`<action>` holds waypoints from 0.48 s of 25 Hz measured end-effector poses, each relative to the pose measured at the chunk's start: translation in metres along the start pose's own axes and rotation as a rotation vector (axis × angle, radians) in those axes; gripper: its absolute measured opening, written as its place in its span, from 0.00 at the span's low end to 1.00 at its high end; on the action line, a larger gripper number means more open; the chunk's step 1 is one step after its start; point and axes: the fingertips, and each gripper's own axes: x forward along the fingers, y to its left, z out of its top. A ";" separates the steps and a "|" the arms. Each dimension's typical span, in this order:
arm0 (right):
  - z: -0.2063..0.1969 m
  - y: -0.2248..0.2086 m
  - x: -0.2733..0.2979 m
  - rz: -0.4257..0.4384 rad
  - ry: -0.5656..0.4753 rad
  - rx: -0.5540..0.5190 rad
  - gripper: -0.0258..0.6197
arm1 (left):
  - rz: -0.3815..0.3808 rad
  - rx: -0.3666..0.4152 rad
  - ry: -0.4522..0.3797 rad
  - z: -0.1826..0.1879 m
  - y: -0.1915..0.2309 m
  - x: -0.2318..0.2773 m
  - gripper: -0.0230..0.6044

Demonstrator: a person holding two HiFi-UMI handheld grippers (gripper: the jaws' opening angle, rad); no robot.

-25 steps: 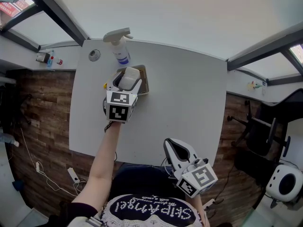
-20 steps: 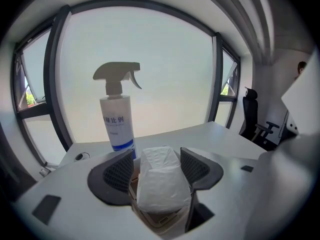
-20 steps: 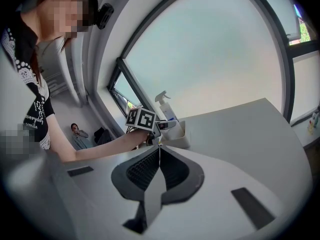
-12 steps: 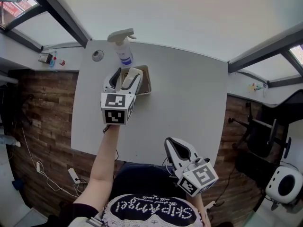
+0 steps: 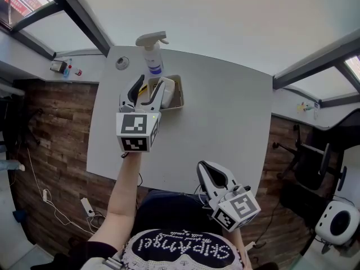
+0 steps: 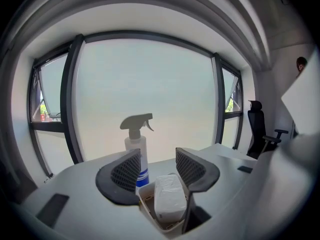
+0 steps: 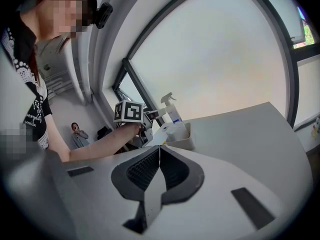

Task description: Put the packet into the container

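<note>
The white packet [image 6: 169,204] lies inside the beige container [image 6: 148,213], which stands on the white table [image 5: 225,122] just in front of the spray bottle. My left gripper [image 5: 149,89] hangs open above the container's near side with nothing between its fingers. Its jaws have just been closing a little, and the packet lies below them, untouched. In the right gripper view the packet [image 7: 172,130] sticks up out of the container [image 7: 184,140]. My right gripper [image 5: 208,174] is shut and empty near the table's front edge.
A white spray bottle [image 5: 153,55] stands right behind the container. A small round fitting [image 5: 122,63] is set in the table's far left corner. Small items [image 5: 62,67] lie on the sill at the left. An office chair [image 5: 315,151] stands to the right.
My left gripper has lifted up and back from the container, leaving the packet inside. Its jaws stand slightly narrower. The right gripper has kept still.
</note>
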 end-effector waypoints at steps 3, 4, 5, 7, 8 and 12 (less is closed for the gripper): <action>0.000 0.002 -0.001 0.004 -0.004 -0.009 0.06 | -0.007 0.004 -0.051 0.017 -0.005 -0.015 0.38; 0.000 0.002 -0.002 0.005 -0.006 -0.013 0.06 | -0.009 0.006 -0.067 0.022 -0.007 -0.022 0.37; 0.000 0.003 -0.003 0.007 -0.008 -0.017 0.06 | -0.009 0.010 -0.082 0.027 -0.008 -0.028 0.36; 0.001 0.006 -0.004 0.011 -0.013 -0.025 0.06 | -0.006 0.020 -0.112 0.037 -0.010 -0.041 0.35; 0.001 0.008 -0.004 0.014 -0.014 -0.029 0.06 | -0.002 0.025 -0.128 0.042 -0.011 -0.048 0.34; 0.000 0.014 -0.005 0.028 -0.011 -0.046 0.06 | 0.000 0.041 -0.184 0.059 -0.015 -0.073 0.31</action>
